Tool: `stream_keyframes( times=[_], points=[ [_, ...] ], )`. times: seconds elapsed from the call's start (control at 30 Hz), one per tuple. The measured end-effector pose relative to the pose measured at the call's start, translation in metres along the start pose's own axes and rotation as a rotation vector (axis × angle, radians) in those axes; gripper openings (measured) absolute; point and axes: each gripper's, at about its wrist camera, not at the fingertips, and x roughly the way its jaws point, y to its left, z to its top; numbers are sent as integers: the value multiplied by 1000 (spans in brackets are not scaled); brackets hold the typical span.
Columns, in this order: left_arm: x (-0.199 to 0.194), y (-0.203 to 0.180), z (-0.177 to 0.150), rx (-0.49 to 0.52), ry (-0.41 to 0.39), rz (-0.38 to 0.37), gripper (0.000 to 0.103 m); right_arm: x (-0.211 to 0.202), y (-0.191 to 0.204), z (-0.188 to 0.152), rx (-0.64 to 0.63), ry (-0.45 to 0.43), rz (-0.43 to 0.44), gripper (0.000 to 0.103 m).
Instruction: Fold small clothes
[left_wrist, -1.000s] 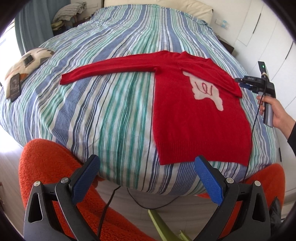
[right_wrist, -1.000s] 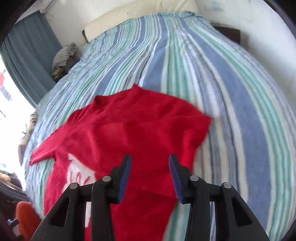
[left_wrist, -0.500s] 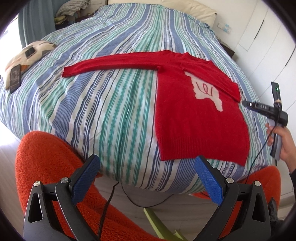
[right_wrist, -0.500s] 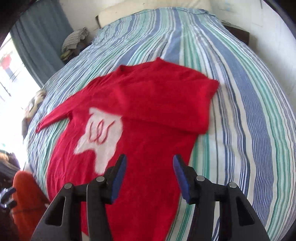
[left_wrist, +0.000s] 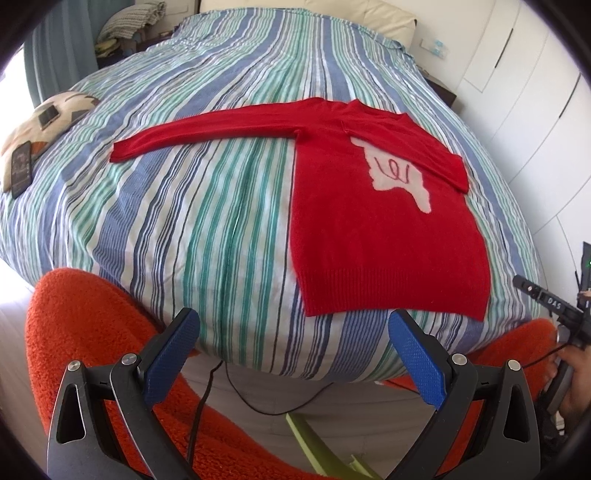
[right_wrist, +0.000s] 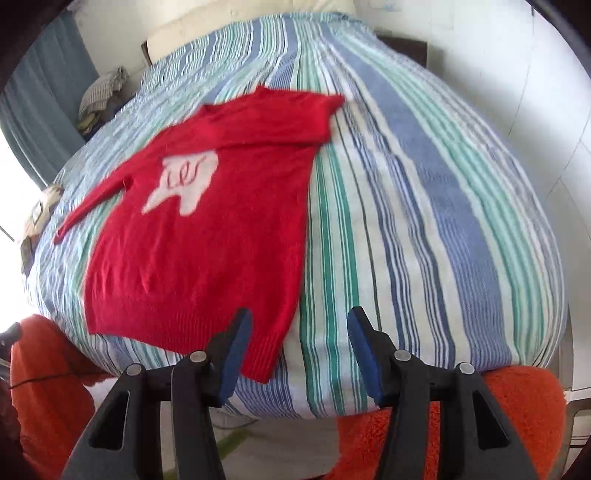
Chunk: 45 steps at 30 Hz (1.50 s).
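A small red sweater (left_wrist: 373, 229) with a white patch lies flat on the striped bed (left_wrist: 207, 206). Its left sleeve stretches out to the left; its right sleeve is folded across the chest. My left gripper (left_wrist: 291, 354) is open and empty, off the bed's front edge, left of the hem. My right gripper (right_wrist: 299, 350) is open and empty, just in front of the sweater's (right_wrist: 207, 229) lower right hem corner, above the bed's (right_wrist: 424, 221) front edge. The right gripper also shows in the left wrist view (left_wrist: 554, 306) at the far right.
Orange fuzzy trouser legs (left_wrist: 74, 325) sit below the bed edge. A patterned cushion (left_wrist: 48, 118) with a phone (left_wrist: 21, 168) on it lies at the bed's left. A pillow (left_wrist: 354, 14) is at the head. White cupboards (left_wrist: 535, 92) stand on the right.
My right gripper has pulled back from the folded sleeve down to the sweater's hem corner. My left gripper stayed open and drifted slightly back.
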Motion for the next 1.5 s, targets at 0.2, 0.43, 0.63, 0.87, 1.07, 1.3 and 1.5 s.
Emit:
stream_keyframes(
  times=[0.2,0.43,0.63,0.87,1.07,1.3,1.5],
  points=[
    [-2,-10,-4,44,3,-3,102,-32,36,9,27,-170,61,65],
    [-7,-11,-9,56,-7,13,102,-24,73,3,-29,-185,105,65],
    [-5,-11,-8,52,-5,13,102,-22,77,-4,-52,-187,102,65],
    [-5,-14,-9,64,-5,14,102,-23,80,-6,-64,-192,105,65],
    [-5,-11,-9,53,-4,18,102,-24,89,-7,-101,-204,108,65],
    [-3,-11,-9,53,3,22,102,-23,96,-10,-137,-200,110,65],
    [-3,-9,-8,51,-1,25,102,-22,97,-10,-140,-198,112,65]
  ],
)
